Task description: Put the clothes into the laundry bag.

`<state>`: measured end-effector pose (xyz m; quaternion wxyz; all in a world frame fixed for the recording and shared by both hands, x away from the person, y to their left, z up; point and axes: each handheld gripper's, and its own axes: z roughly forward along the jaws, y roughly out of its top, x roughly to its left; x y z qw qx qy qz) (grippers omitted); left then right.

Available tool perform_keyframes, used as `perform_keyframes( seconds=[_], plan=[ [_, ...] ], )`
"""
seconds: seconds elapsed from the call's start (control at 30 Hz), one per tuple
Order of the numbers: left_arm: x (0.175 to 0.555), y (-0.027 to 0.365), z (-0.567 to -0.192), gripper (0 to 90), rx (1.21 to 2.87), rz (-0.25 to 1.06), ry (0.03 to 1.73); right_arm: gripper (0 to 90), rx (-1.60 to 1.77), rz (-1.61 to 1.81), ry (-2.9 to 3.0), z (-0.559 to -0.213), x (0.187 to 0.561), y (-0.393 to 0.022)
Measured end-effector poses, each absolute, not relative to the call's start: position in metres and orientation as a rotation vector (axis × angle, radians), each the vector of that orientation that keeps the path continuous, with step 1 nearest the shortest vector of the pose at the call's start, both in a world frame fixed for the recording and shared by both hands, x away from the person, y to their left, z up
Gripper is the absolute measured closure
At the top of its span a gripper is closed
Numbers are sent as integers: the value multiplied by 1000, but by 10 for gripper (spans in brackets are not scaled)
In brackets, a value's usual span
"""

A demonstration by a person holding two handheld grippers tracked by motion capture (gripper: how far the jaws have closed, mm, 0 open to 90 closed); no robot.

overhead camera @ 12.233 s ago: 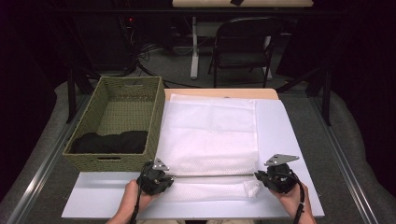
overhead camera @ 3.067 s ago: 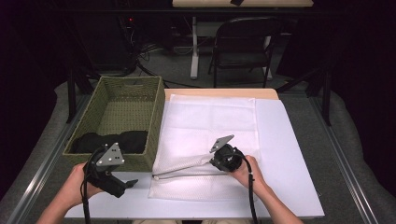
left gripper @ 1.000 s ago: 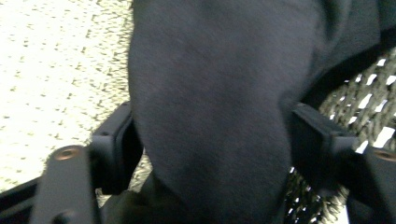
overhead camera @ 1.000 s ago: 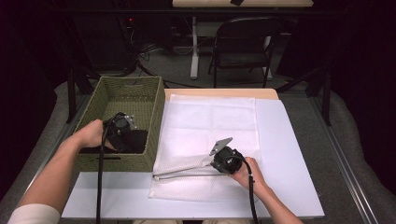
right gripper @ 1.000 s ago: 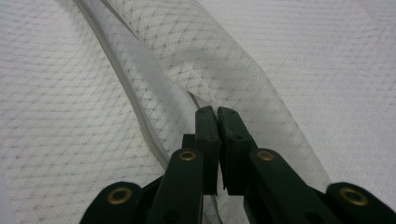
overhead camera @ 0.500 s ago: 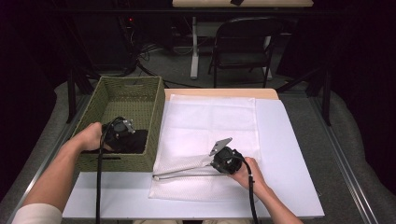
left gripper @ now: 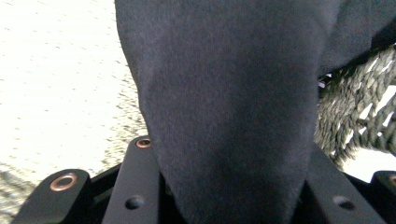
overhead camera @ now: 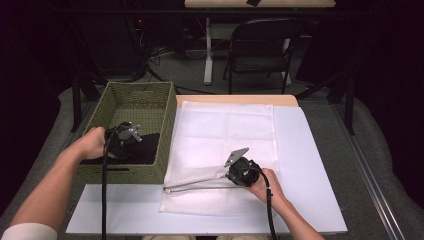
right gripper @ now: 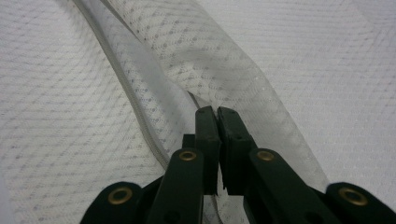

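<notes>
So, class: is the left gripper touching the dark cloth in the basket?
Touching. In the left gripper view the dark cloth sits pinched between the left gripper, whose jaws have just been closing on it.

No readable text, labels, brands, numbers or signs anywhere.

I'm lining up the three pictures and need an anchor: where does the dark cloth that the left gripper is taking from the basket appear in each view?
High view: the dark cloth lies in the near end of the woven basket, left of centre, under the left gripper.
Left gripper view: it covers the middle, hanging between the two black jaws.
Right gripper view: not in it.
Shared landmark: the basket's green weave, at the right edge of the left gripper view.
</notes>
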<state>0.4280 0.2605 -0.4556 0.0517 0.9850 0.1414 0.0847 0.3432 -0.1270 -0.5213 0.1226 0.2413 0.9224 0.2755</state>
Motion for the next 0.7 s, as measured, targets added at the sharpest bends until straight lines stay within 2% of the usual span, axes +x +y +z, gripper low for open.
perform_keyframes(
  seconds=[0.37,0.7],
  plan=[
    [423,263,-419,652,2982,363,423,875,706,808,2695,-521,343,-127],
    [421,264,-403,659,2998,420,426,875,744,800,2694,-521,340,-126]
  ],
)
